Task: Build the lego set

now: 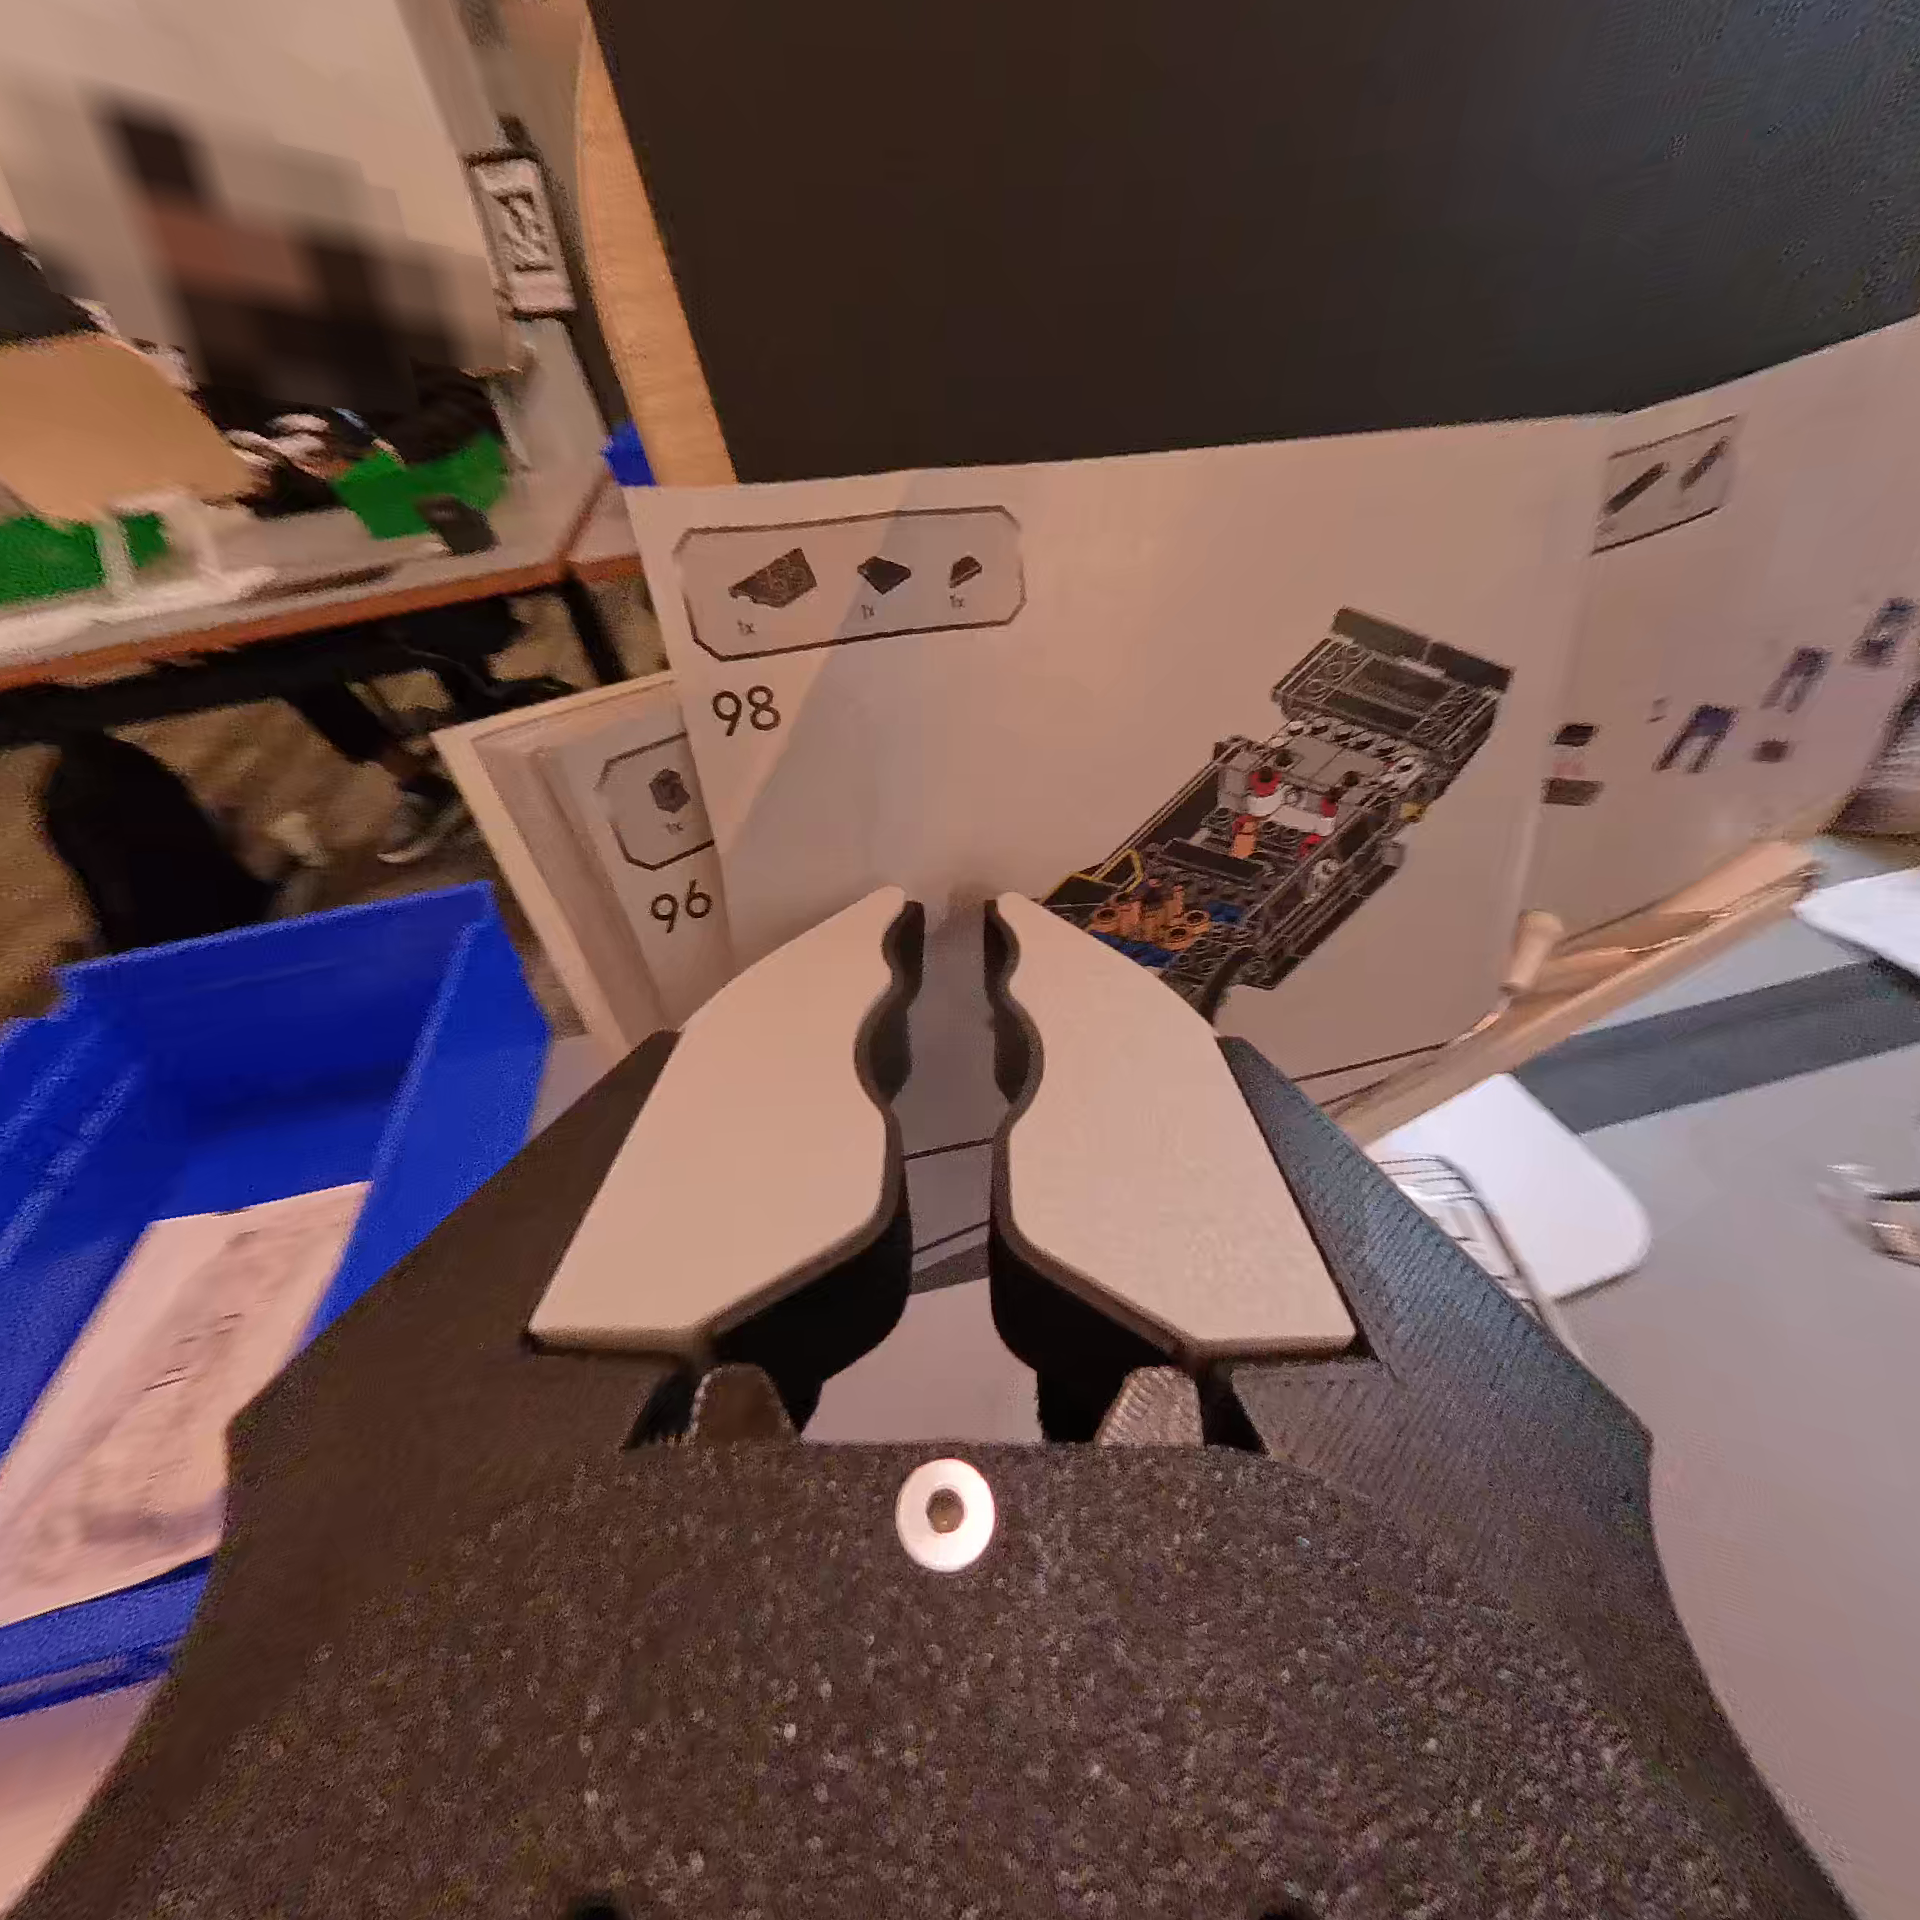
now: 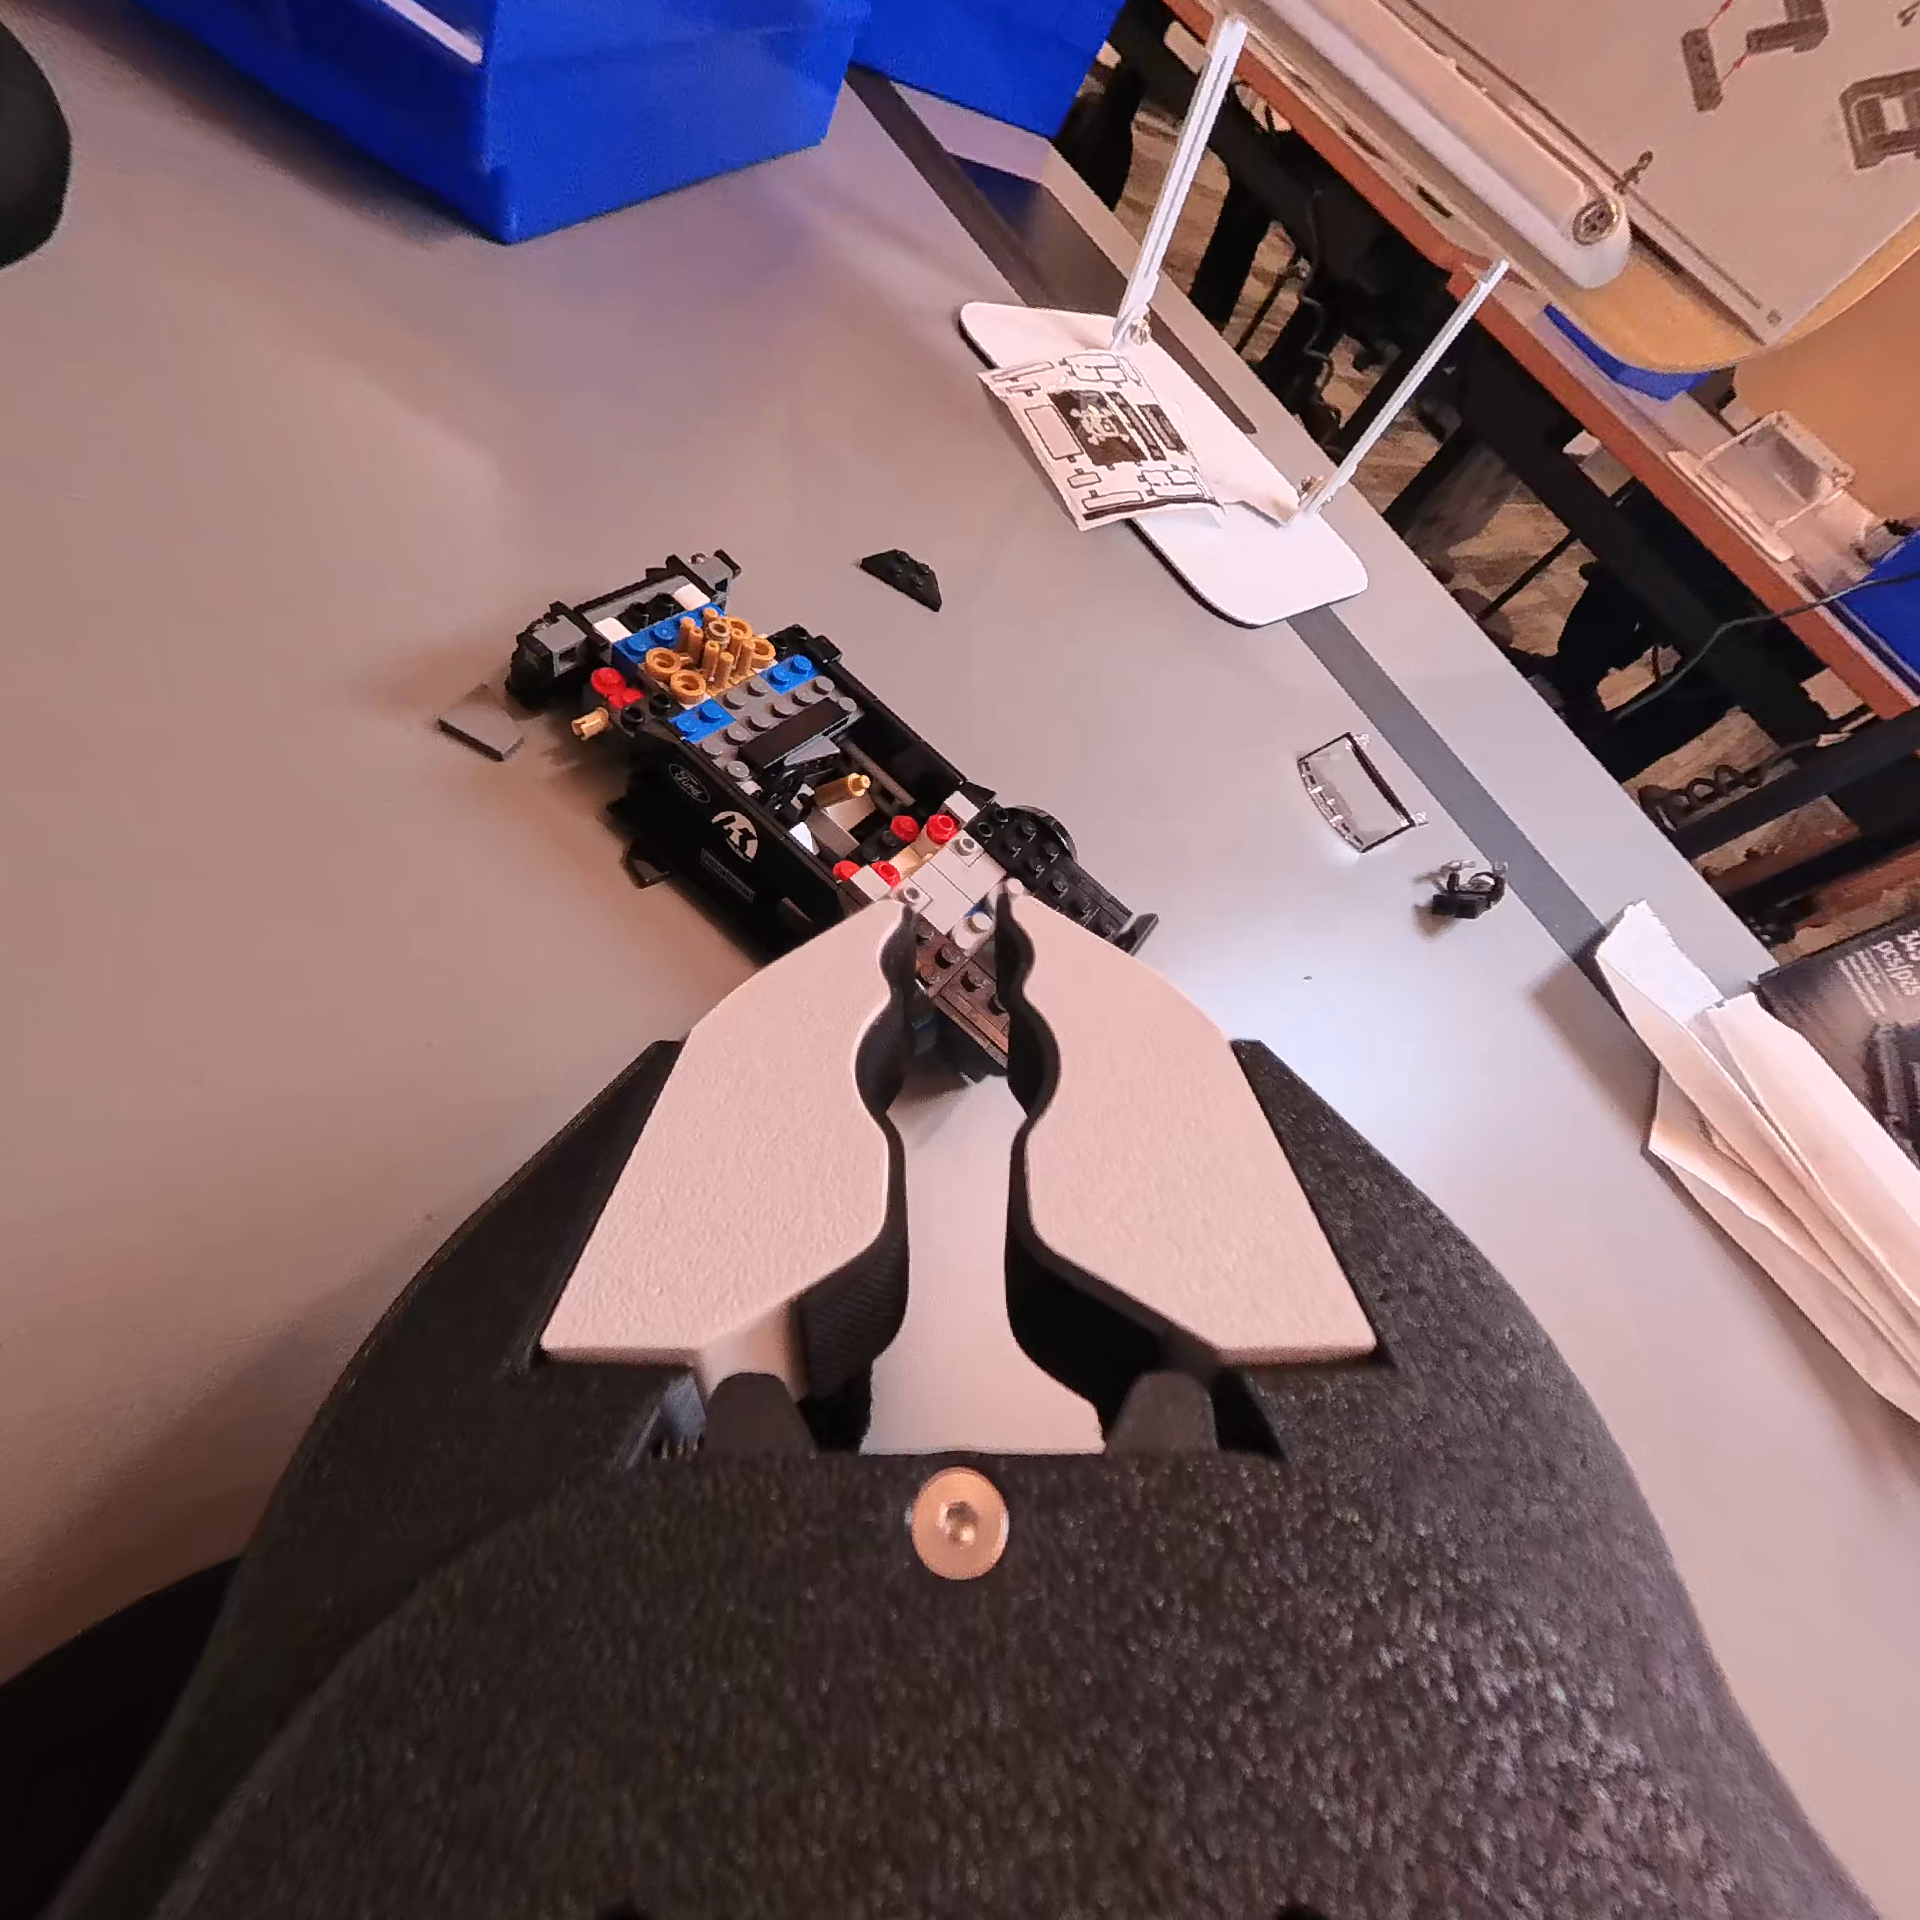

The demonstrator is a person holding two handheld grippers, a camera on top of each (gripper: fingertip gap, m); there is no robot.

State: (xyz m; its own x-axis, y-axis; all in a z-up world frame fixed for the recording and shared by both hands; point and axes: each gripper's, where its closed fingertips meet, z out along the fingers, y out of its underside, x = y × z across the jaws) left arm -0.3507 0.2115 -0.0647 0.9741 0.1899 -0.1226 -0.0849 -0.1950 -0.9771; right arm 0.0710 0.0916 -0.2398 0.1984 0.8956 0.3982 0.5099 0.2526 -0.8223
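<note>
A partly built black lego car (image 2: 748,748) with blue, grey, red and tan parts lies on the grey table (image 2: 312,468). My right gripper (image 2: 954,909) hovers over the car's near end, jaws a narrow gap apart, with studs showing between them and no clear grip. A black wedge plate (image 2: 902,577) and a grey tile (image 2: 480,724) lie loose beside the car. My left gripper (image 1: 951,914) is empty, jaws a narrow gap apart, pointing at the open instruction booklet (image 1: 1143,644) standing upright.
A blue bin (image 1: 239,1091) holding a paper sheet sits left of the booklet; it also shows in the right wrist view (image 2: 582,114). A sticker sheet (image 2: 1112,442) lies on the white stand base (image 2: 1247,561). A clear windscreen piece (image 2: 1351,795), a small black part (image 2: 1465,888) and folded papers (image 2: 1787,1122) lie right. One gripper's finger ends stand about 50 cm off the other's. The left gripper is farther from the grey tile (image 2: 480,724), some 45 cm, than the right, some 12 cm.
</note>
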